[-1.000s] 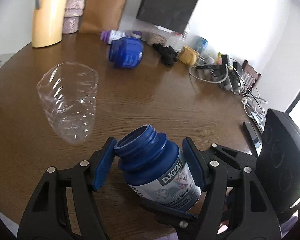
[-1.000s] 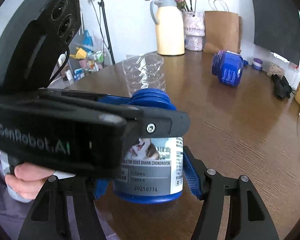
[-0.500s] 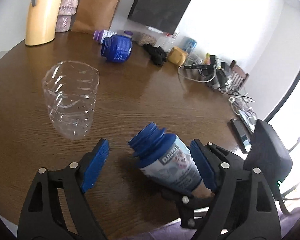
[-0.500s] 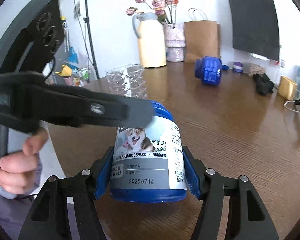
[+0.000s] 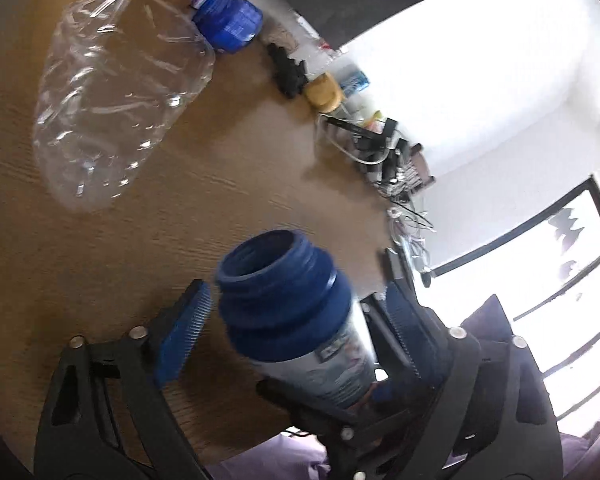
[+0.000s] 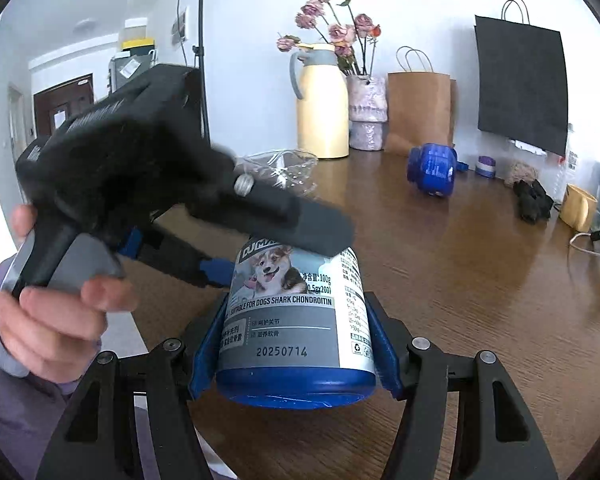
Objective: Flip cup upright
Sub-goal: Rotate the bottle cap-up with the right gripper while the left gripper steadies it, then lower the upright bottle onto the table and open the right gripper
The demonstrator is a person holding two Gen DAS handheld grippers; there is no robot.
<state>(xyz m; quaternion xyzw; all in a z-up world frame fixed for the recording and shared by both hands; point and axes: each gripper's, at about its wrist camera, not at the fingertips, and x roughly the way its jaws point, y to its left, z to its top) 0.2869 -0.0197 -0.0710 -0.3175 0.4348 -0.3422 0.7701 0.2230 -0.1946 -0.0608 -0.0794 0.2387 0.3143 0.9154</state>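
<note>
A blue jar with a dog label [image 6: 296, 312] stands mouth up near the front edge of the wooden table [image 6: 480, 300]. My right gripper [image 6: 296, 356] is shut on its lower body, one blue pad on each side. My left gripper [image 5: 296, 320] is open, with its pads on either side of the jar's threaded neck [image 5: 276, 280] and a gap on both sides. In the right wrist view the left gripper's body [image 6: 140, 168] hangs over the jar top, held by a hand [image 6: 56, 312]. A clear plastic cup [image 5: 116, 92] stands open end up beyond it.
A second blue jar [image 6: 432, 170] lies on its side farther back. A yellow thermos [image 6: 322, 104], a vase of dried flowers [image 6: 366, 116] and a brown paper bag [image 6: 418, 112] line the far edge. Black gloves [image 6: 534, 202], a yellow mug [image 6: 578, 208] and cables sit at the right.
My left gripper has opened off the jar's neck, then rolled and shifted so that its view is tilted. The right gripper has stayed shut on the jar, which stands more upright.
</note>
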